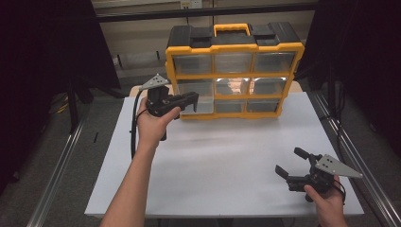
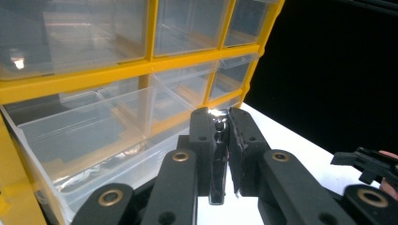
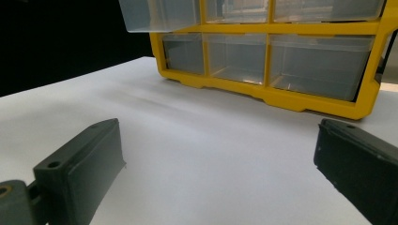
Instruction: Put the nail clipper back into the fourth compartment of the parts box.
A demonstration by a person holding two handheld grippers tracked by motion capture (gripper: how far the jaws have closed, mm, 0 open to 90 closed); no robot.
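I see the organizer (image 1: 234, 71) standing upright at the far side of the table (image 1: 222, 161), its long axis across the table and its drawers facing me. One clear drawer (image 2: 94, 136) in the left column is pulled out toward me. My left gripper (image 1: 191, 100) points level at it, jaws closed on a small shiny thing (image 2: 219, 123). My right gripper (image 1: 291, 163) rests low near the right edge, jaws wide apart.
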